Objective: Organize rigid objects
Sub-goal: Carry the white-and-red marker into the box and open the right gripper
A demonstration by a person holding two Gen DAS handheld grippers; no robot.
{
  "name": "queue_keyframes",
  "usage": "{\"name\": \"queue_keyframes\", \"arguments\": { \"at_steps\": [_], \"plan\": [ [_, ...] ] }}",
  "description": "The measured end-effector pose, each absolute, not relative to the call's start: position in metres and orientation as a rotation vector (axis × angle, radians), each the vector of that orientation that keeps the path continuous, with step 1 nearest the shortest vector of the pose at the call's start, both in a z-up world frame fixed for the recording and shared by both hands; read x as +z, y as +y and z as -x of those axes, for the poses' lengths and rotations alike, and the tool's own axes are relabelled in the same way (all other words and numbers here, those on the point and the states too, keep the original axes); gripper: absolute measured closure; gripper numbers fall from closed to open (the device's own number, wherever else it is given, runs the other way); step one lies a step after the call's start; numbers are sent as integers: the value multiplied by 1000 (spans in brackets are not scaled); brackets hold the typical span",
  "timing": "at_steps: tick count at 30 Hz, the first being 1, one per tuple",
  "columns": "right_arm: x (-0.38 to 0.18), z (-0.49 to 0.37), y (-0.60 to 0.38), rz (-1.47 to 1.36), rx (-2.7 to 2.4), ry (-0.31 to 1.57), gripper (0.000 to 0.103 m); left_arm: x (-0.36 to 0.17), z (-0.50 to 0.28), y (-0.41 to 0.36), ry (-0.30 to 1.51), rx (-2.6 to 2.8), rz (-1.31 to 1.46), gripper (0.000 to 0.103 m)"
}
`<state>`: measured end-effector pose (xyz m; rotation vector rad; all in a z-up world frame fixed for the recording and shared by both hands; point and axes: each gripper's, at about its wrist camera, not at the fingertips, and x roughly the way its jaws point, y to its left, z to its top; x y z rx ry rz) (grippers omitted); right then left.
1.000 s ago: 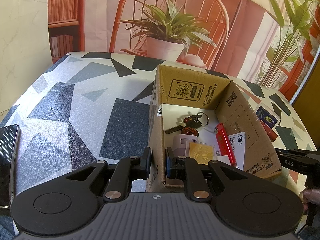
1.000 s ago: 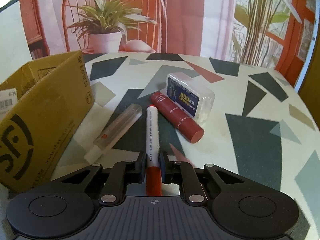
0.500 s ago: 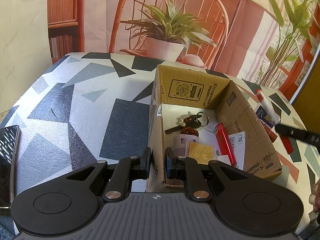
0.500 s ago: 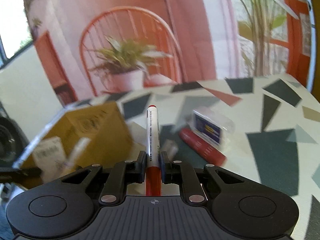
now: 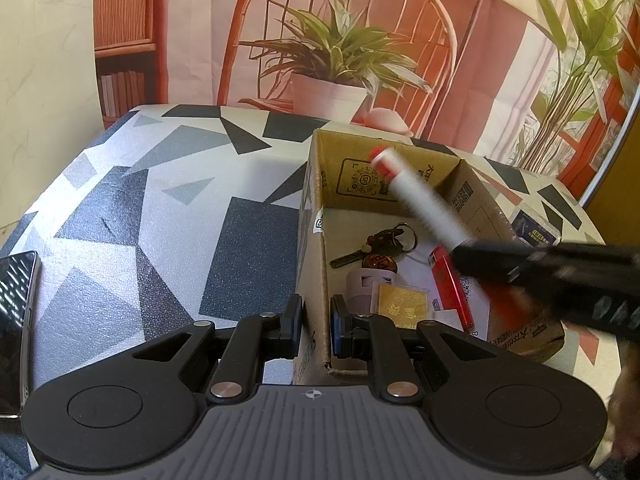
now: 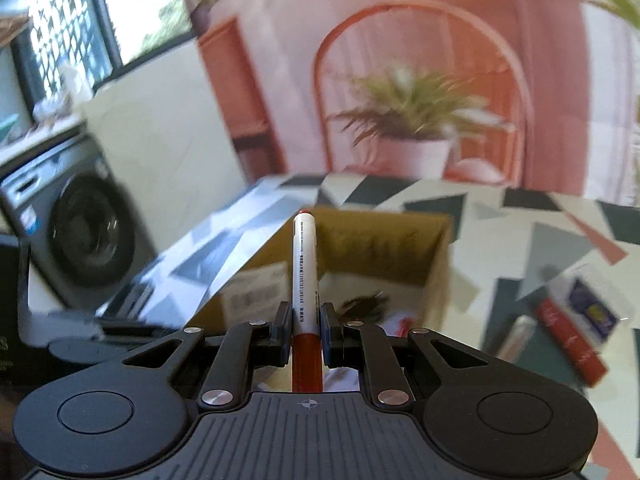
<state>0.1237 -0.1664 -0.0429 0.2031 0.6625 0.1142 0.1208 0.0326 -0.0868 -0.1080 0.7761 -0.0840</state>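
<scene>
My right gripper (image 6: 306, 330) is shut on a white marker with red ends (image 6: 304, 264) and holds it above the open cardboard box (image 6: 380, 240). In the left wrist view the marker (image 5: 420, 196) and the right gripper (image 5: 472, 252) hang over the box, blurred. My left gripper (image 5: 316, 324) is shut on the box's near left wall (image 5: 312, 264). Inside the box lie keys (image 5: 380, 244), a red lighter (image 5: 450, 284), a gold card (image 5: 402, 308) and a pale round item (image 5: 366, 280).
A red tube (image 6: 568, 336), a clear plastic case (image 6: 592, 308) and a clear stick (image 6: 516, 336) lie on the table right of the box. A phone (image 5: 16, 320) lies at the table's left edge. A backdrop stands behind the table.
My right gripper lifted the marker off the table and swung it left over the box. My left gripper kept still on the box wall.
</scene>
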Motion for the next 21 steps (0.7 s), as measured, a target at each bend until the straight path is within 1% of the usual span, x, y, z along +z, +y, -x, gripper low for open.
{"name": "queue_keyframes", "arguments": {
  "at_steps": [5, 10, 12, 15, 21],
  "plan": [
    [-54, -130, -150, -186, 137, 724, 89, -87, -121, 33, 776, -85, 112, 87],
    [-57, -127, -148, -187, 144, 737, 89, -87, -121, 32, 776, -87, 107, 87],
    [-57, -128, -150, -192, 152, 736, 87, -87, -121, 32, 777, -88, 106, 87],
    [-55, -125, -152, -189, 150, 720, 83, -87, -121, 32, 779, -90, 103, 87],
    [-38, -108, -166, -174, 89, 613, 79, -87, -122, 31, 782, -97, 89, 87]
  ]
}}
